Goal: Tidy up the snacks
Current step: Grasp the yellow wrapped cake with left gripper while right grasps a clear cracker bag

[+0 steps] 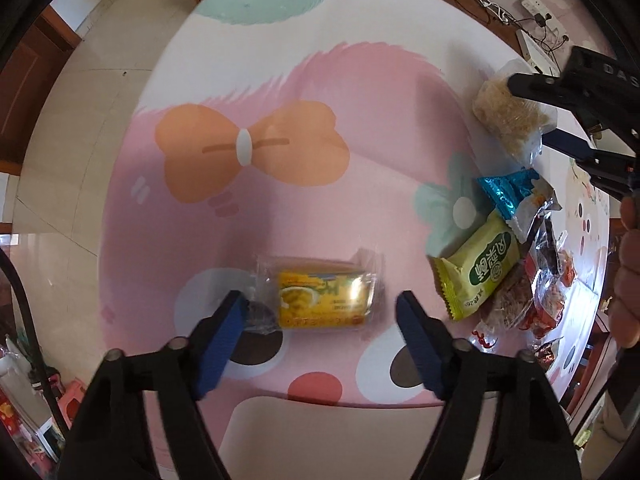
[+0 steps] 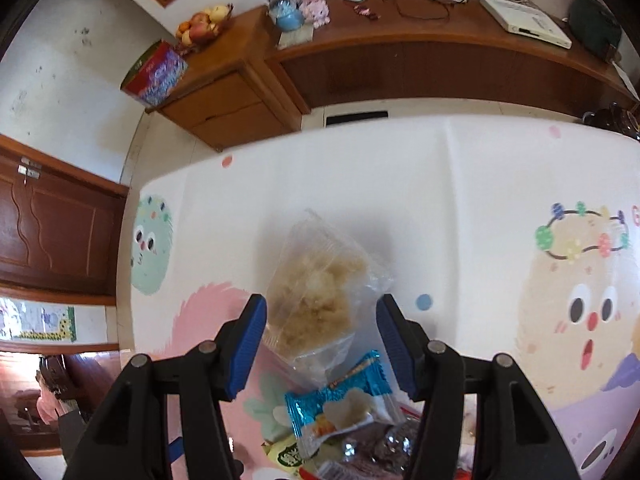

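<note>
A yellow snack packet (image 1: pixel 320 296) in a clear wrapper lies on the cartoon tablecloth (image 1: pixel 280 80) near the table's front edge. My left gripper (image 1: pixel 320 304) hangs over it, pointing down, with one blue pad on each side. The left pad brushes the wrapper's end and the right pad stands clear. A clear bag of beige puffed snack (image 2: pixel 316 300) (image 1: pixel 508 120) lies farther back. My right gripper (image 2: pixel 320 300) (image 1: pixel 530 110) straddles it, jaws apart, and the bag looks unsqueezed.
A heap of snacks sits right of the yellow packet: a blue foil packet (image 1: pixel 508 190) (image 2: pixel 340 396), a green packet (image 1: pixel 480 268), and dark and red wrappers (image 1: pixel 540 280). A hand (image 1: pixel 630 280) shows at the right edge. A wooden cabinet (image 2: pixel 440 64) stands beyond the table.
</note>
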Action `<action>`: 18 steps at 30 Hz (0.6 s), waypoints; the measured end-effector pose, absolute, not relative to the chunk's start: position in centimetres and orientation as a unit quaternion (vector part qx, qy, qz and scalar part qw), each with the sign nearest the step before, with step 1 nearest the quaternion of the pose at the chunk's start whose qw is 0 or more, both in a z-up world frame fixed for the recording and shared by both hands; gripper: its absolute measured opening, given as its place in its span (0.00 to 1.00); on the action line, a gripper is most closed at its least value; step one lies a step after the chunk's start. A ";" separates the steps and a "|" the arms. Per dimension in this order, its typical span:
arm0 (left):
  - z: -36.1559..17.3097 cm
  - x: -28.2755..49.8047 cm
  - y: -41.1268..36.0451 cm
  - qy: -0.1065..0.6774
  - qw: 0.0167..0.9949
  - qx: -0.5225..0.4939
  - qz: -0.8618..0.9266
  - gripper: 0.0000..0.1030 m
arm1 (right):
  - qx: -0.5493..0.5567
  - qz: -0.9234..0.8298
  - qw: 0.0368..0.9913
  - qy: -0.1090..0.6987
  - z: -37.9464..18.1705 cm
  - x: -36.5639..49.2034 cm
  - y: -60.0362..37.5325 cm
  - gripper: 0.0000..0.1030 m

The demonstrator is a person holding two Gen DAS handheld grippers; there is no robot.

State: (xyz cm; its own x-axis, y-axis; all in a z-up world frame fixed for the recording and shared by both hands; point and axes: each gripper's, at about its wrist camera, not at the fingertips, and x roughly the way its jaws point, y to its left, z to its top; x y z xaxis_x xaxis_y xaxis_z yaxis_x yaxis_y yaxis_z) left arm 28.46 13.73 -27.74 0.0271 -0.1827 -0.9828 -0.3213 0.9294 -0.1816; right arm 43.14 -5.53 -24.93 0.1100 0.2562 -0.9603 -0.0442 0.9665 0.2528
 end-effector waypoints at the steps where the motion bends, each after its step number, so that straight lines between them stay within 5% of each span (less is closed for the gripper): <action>1: -27.8 28.4 13.6 0.696 0.693 -0.182 0.050 0.69 | 0.079 0.103 0.738 0.662 -25.2 43.1 -5.3 0.56; 7: -28.2 28.6 13.2 0.698 0.695 -0.163 0.057 0.65 | 0.075 0.100 0.733 0.669 -26.1 43.2 -4.8 0.54; 18: -25.7 29.1 10.7 0.665 0.732 -0.140 0.050 0.40 | 0.029 0.129 0.747 0.652 -24.8 42.0 -3.5 0.38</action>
State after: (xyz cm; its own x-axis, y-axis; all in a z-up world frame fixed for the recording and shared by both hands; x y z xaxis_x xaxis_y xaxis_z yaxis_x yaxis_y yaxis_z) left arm 29.09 10.70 -25.74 0.1111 -0.1126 -0.9874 -0.2603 0.9556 -0.1383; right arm 41.97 -3.49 -24.77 0.1165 0.2300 -0.9662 -0.1546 0.9652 0.2111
